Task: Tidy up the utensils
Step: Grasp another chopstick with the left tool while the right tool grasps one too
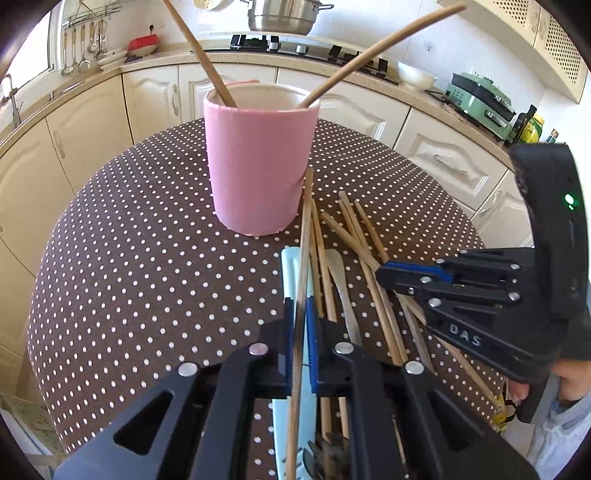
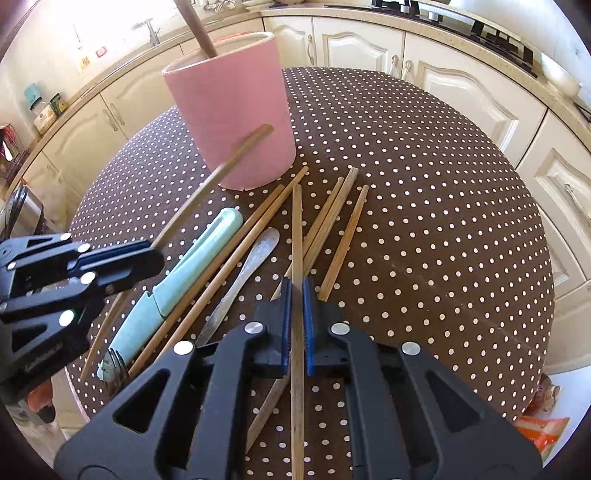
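A pink cup [image 1: 258, 162] stands on the dotted table [image 1: 129, 258] with two long wooden utensils [image 1: 207, 62] leaning in it. My left gripper [image 1: 301, 306] is shut on one wooden chopstick [image 1: 304, 229], whose raised tip is near the cup's side [image 2: 258, 133]. My right gripper [image 2: 296, 286] is shut on another chopstick [image 2: 296, 229] above the pile. Several loose chopsticks [image 2: 332, 221], a mint-green knife [image 2: 192, 266], a pale spoon [image 2: 255, 254] and a fork [image 2: 116, 363] lie in front of the cup. The left gripper [image 2: 157, 254] shows at the left of the right wrist view, and the right gripper [image 1: 382, 275] at the right of the left wrist view.
The round table's edge [image 2: 546, 295] curves close on the right. Cream kitchen cabinets [image 1: 92, 122] and a counter surround it, with a steel pot [image 1: 284, 16] on the stove and a green appliance [image 1: 480, 99]. A hand [image 1: 569, 380] holds the right gripper.
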Demonstrator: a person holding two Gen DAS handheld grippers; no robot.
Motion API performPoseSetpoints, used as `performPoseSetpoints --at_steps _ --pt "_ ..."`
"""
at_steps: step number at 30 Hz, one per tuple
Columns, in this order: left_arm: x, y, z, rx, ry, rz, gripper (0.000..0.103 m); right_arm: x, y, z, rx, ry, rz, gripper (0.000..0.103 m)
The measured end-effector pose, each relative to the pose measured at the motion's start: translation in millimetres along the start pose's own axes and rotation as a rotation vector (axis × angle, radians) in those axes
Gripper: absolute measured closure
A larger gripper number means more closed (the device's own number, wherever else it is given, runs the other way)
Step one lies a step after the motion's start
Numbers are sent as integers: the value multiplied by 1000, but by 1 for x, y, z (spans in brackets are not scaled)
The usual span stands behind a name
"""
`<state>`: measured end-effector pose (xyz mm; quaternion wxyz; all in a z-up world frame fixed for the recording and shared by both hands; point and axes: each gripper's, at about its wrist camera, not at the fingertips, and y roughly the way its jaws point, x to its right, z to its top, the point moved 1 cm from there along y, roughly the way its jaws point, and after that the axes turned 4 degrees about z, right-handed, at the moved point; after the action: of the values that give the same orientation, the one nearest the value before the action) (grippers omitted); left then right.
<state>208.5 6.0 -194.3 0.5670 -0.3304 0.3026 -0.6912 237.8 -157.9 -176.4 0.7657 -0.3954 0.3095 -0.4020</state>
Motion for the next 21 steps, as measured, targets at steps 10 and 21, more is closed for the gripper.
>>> performPoseSetpoints --at_steps 10,21 --pt "7 -15 -16 36 3 9 97 -14 5 5 -37 -48 -62 96" --pt "8 -43 -22 123 8 11 97 -14 4 3 15 -58 -61 97"
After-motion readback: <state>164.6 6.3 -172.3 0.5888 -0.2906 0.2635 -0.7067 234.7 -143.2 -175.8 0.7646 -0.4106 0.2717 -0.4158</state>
